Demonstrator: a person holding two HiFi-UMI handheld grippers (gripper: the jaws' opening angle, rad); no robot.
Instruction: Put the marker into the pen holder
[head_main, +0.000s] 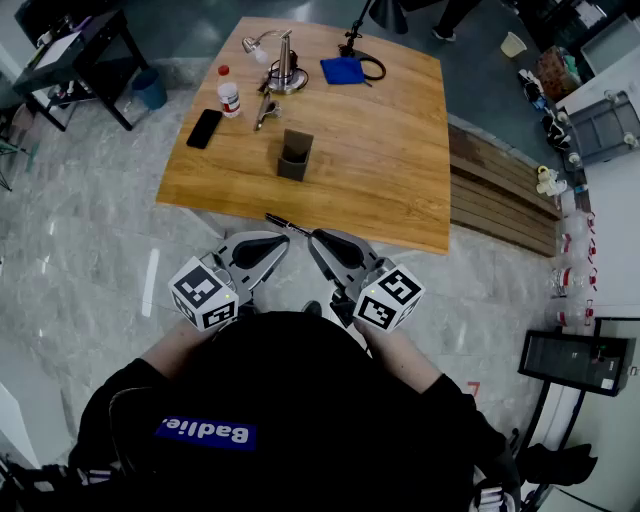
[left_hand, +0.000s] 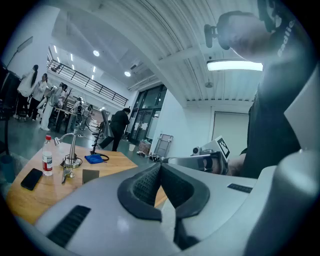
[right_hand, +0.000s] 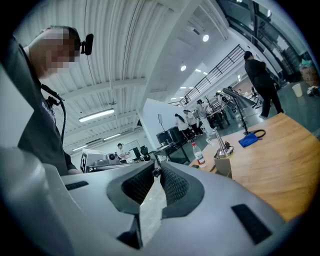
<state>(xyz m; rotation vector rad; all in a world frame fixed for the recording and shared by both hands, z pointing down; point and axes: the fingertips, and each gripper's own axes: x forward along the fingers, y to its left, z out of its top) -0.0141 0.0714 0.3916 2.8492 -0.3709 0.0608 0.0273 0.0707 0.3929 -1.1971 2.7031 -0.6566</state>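
A dark grey square pen holder (head_main: 295, 155) stands upright near the middle of the wooden table (head_main: 400, 190); it also shows in the left gripper view (left_hand: 90, 176) and the right gripper view (right_hand: 223, 167). A thin black marker (head_main: 285, 225) lies level over the table's near edge, its right end pinched in my right gripper (head_main: 314, 238), which is shut on it. In the right gripper view only a dark stub (right_hand: 156, 172) shows at the jaw tips. My left gripper (head_main: 284, 241) is shut and holds nothing, just below the marker. Both are well short of the holder.
At the table's far left are a black phone (head_main: 204, 128), a small bottle (head_main: 229, 98), a metal lamp base (head_main: 285, 72) and a blue cloth (head_main: 343, 70). A wooden bench (head_main: 500, 190) runs along the table's right side. People stand in the background (left_hand: 117, 127).
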